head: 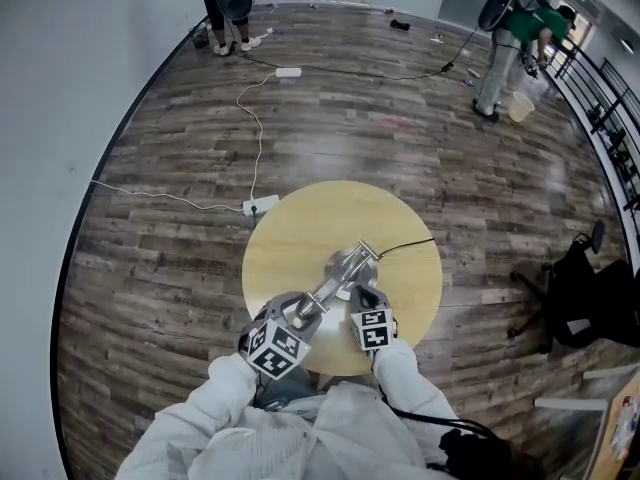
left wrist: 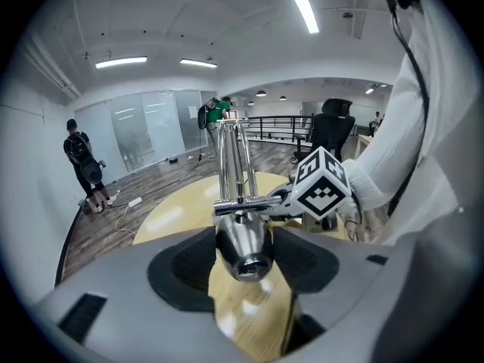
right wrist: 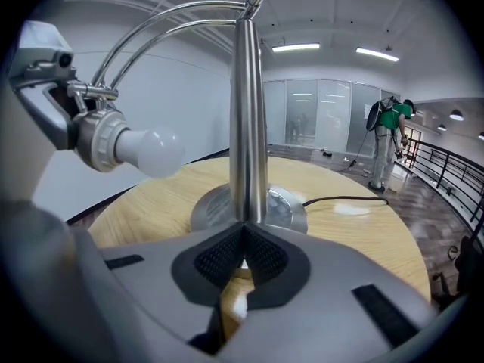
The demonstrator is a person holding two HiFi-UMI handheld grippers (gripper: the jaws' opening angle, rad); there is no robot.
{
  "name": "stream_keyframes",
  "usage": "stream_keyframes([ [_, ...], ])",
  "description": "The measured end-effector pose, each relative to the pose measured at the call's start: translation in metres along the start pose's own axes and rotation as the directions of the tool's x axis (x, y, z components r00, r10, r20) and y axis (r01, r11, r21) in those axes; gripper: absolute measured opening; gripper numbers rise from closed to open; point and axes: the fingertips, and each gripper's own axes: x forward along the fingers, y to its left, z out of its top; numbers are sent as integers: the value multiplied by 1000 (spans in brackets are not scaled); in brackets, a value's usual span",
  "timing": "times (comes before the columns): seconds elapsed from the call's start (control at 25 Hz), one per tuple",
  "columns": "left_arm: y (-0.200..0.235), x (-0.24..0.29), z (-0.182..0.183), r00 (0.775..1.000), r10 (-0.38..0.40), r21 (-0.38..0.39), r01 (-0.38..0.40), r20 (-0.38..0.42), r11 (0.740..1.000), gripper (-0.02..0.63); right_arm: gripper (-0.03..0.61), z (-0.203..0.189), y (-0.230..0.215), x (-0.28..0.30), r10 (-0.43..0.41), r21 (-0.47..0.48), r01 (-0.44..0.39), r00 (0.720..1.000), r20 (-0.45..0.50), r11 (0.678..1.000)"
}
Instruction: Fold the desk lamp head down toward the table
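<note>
A silver desk lamp stands on a round wooden table (head: 300, 228), its round base (head: 345, 266) near the middle. My left gripper (head: 290, 320) is shut on the lamp head (left wrist: 243, 248), a silver socket cone held between both pads. The white bulb (right wrist: 151, 151) points sideways, above the tabletop. Two curved rods (right wrist: 174, 17) join the head to the upright pole (right wrist: 249, 127). My right gripper (right wrist: 243, 237) is shut on that pole just above the base (right wrist: 253, 206), and its marker cube (left wrist: 324, 187) shows in the left gripper view.
The lamp's black cord (head: 405, 245) runs off the table's right side. A white power strip (head: 260, 206) and cable lie on the wood floor to the left. A black office chair (head: 580, 298) stands at right. Two people (head: 228, 3) (head: 510, 48) are far off.
</note>
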Motion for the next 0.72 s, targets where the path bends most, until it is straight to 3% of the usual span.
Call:
stream_keyframes([
  [0.28, 4, 42, -8, 1000, -28, 7, 28, 7, 1000, 244, 12, 1, 1, 2, 4, -16, -4, 1000, -10, 1000],
  [0.72, 5, 59, -10, 998, -62, -7, 62, 6, 998, 252, 12, 0, 0, 3, -5, -5, 5, 1000, -5, 1000],
])
